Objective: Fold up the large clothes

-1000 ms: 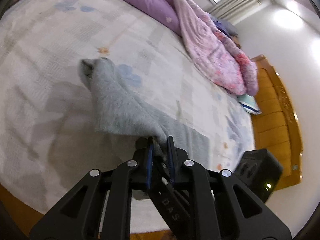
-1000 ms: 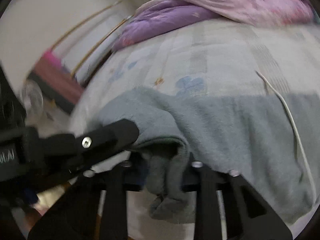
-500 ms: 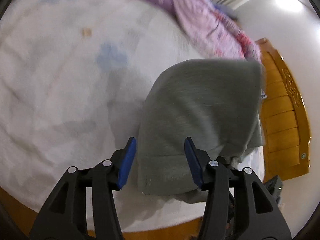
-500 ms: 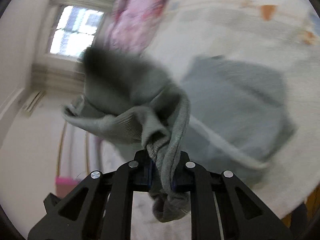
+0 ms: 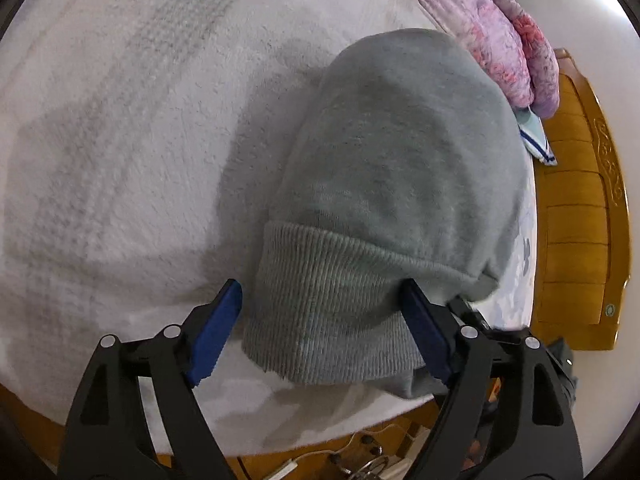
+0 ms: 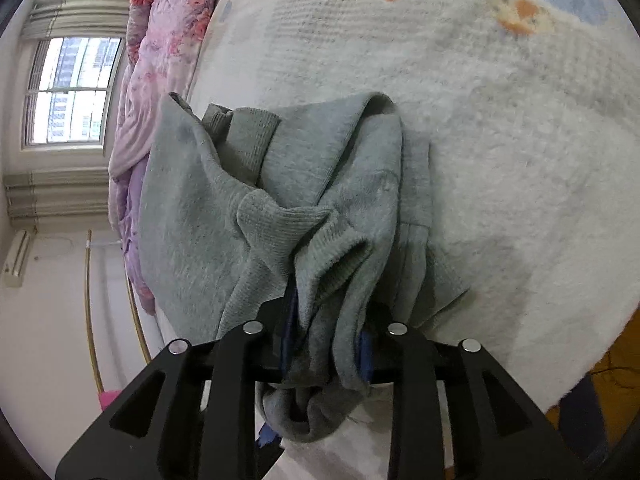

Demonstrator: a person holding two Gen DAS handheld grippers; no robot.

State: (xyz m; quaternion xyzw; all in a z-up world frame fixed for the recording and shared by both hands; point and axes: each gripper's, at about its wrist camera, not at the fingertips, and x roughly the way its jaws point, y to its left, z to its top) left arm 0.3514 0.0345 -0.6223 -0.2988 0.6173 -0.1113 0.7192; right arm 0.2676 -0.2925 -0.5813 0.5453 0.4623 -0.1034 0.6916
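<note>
Grey sweatshirt (image 5: pixel 400 168) is lying folded near the bed (image 5: pixel 120 140) edge. Left gripper (image 5: pixel 320 332) is hovering, jaws spread around the ribbed hem (image 5: pixel 328 304); right gripper (image 6: pixel 326 344) is pinching bunched fabric. Releasing carelessly is risking the fold unravelling, probably sliding off.

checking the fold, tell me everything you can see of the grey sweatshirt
The sweatshirt is grey fleece with ribbed hem and cuffs, folded into a rounded bundle on the white bed cover. Its ribbed band lies between the open left tongs. The right tongs pinch a bunched ribbed edge, with fabric hanging below them.
</note>
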